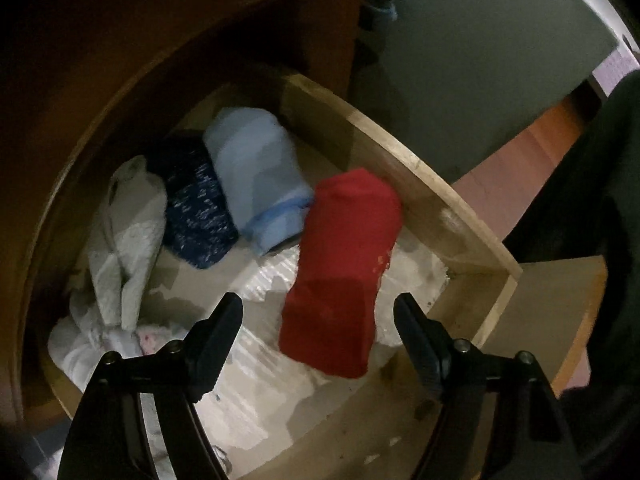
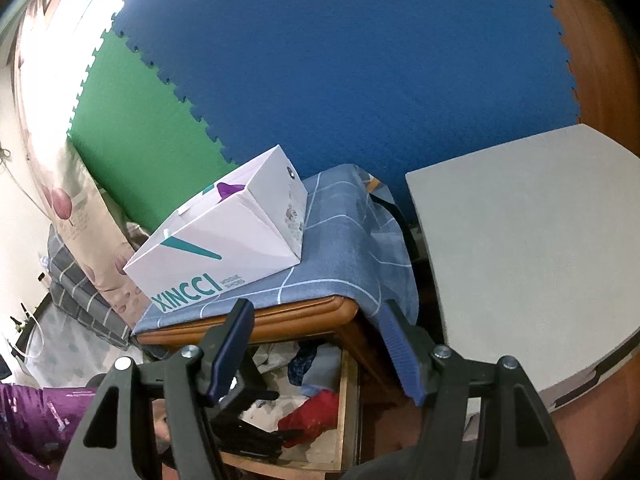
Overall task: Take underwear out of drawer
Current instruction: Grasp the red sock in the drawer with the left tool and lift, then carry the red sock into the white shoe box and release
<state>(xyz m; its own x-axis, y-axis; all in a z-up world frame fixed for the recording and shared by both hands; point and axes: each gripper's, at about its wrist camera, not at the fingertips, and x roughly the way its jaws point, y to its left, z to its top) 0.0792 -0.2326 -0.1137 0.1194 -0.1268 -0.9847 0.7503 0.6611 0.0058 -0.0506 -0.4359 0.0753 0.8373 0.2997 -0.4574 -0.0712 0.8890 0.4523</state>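
Over the open drawer, nearest first:
Left gripper [image 1: 318, 312]: points down into the drawer; jaws apart, nothing pressed between the pads; the lower end of the red roll lies in the gap between the fingertips, contact not clear.
Red roll [image 1: 344, 272]: rolled red underwear, lying against the drawer's right wall; not yet lifted.
Drawer [image 1: 420, 196]: pulled out, wooden walls, pale liner on the floor.
White garments [image 1: 124, 240]: crumpled along the left side, untouched.
Dark blue speckled roll [image 1: 196, 208]: mid-drawer, between the white pile and the light blue roll.
Light blue roll [image 1: 256, 176]: farthest back, just beside the red one.
Right gripper [image 2: 316, 340]: held above the drawer front, jaws apart and empty, aimed toward the cabinet top.
White shoe box [image 2: 224, 236]: on the blue checked cloth [image 2: 340, 248] over the cabinet, beyond.
Progress: drawer open, reach made; grasp and lift-out of every piece remain, by my reading.
Next need: close on the red roll, then raise it clear of the wall.
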